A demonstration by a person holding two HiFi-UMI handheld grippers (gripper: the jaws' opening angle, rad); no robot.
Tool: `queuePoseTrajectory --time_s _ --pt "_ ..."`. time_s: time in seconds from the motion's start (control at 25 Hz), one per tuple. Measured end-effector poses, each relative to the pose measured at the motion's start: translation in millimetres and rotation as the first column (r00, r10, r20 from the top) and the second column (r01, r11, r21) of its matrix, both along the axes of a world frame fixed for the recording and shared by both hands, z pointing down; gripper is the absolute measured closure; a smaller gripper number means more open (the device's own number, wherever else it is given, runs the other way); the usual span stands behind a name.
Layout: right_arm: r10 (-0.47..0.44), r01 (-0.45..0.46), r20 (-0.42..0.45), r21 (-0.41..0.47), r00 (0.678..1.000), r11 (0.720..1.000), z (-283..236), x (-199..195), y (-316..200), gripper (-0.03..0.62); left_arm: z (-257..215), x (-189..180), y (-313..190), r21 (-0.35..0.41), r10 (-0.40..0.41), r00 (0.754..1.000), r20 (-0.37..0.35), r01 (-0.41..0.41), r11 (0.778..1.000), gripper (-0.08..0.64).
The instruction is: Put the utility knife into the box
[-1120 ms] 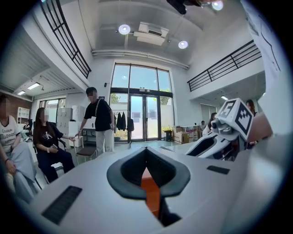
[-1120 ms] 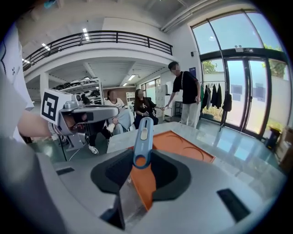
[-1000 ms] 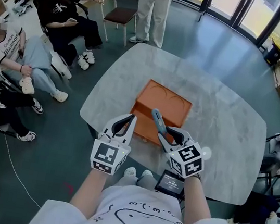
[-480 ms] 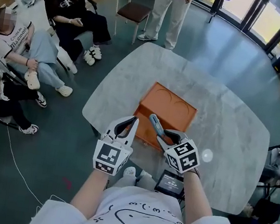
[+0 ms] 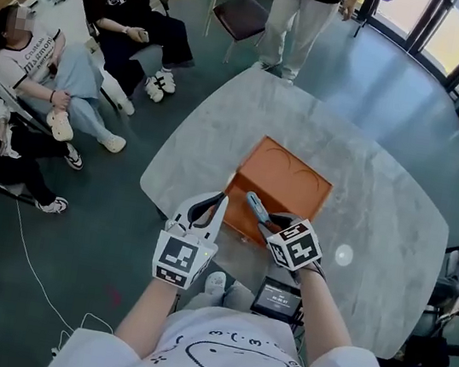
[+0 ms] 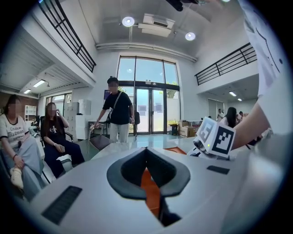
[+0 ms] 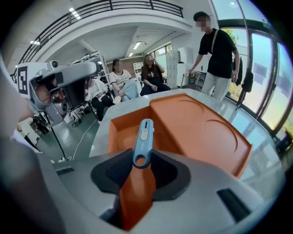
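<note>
An orange box (image 5: 289,179) lies open on the marble table (image 5: 385,186), its hollow part (image 7: 120,133) nearest me and its flat lid (image 7: 201,123) behind. My right gripper (image 5: 265,220) (image 7: 142,161) is shut on a blue utility knife (image 5: 254,205) (image 7: 143,137). The knife points forward and down over the hollow part's near edge. My left gripper (image 5: 220,196) (image 6: 146,151) hovers just left of the box, shut, with nothing in it. A strip of orange shows through the slit between its pads.
A dark phone-like device (image 5: 280,299) lies at the table's near edge, and a small white disc (image 5: 342,255) sits right of my hand. Seated people (image 5: 48,72) are on the left. A standing person (image 5: 305,9) and a chair (image 5: 239,16) are beyond the table.
My right gripper has sunk and tipped downward with the knife, toward the box's near part. The left gripper has barely shifted.
</note>
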State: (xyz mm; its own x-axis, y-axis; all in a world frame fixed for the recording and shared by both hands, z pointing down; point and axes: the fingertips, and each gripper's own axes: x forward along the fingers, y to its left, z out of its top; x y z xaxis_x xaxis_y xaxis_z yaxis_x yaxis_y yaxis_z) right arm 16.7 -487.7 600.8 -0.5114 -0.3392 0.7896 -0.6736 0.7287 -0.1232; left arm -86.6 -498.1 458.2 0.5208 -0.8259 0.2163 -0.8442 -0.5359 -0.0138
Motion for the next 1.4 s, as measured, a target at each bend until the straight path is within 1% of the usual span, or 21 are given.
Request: queuePoseTrajectory --time_s 0.12,0.32,0.52,0.8,0.92,1.2,1.36,1.4 --pt "-0.011 0.010 -0.048 -0.026 0.999 1.000 6 -1 -6 0.460 3 -5 -2 -0.005 -0.004 1.000 0.000 0.004 1.000 0.545" --pt "-0.045 0.037 -0.084 -0.104 0.995 0.994 14 -4 -5 0.460 7 -6 -4 -0.013 0.004 1.000 0.002 -0.004 1.000 0.545" --pt "-0.080 0.057 -0.134 -0.164 0.988 0.985 29 -11 -2 0.460 8 -13 -6 -0.016 -0.003 1.000 -0.001 0.003 1.000 0.545" --pt "-0.106 0.066 -0.254 -0.162 0.961 0.985 44 -7 -7 0.459 9 -28 -7 -0.028 -0.030 1.000 0.003 0.030 0.999 0.545" --pt "-0.138 0.098 -0.298 -0.148 0.944 0.984 46 -6 -9 0.458 8 -31 -7 -0.023 -0.038 0.999 0.001 0.038 0.999 0.545" --pt "-0.122 0.074 -0.310 -0.161 0.943 0.984 52 -7 -10 0.456 10 -42 -5 -0.025 -0.048 0.999 -0.009 0.048 0.999 0.545" --pt "-0.105 0.057 -0.293 -0.168 0.950 0.984 52 -12 -8 0.450 11 -48 -3 -0.023 -0.057 0.998 -0.017 0.057 0.998 0.545" --pt "-0.097 0.048 -0.284 -0.178 0.954 0.983 53 -13 -5 0.427 12 -49 -1 -0.025 -0.055 0.998 -0.019 0.055 0.998 0.545"
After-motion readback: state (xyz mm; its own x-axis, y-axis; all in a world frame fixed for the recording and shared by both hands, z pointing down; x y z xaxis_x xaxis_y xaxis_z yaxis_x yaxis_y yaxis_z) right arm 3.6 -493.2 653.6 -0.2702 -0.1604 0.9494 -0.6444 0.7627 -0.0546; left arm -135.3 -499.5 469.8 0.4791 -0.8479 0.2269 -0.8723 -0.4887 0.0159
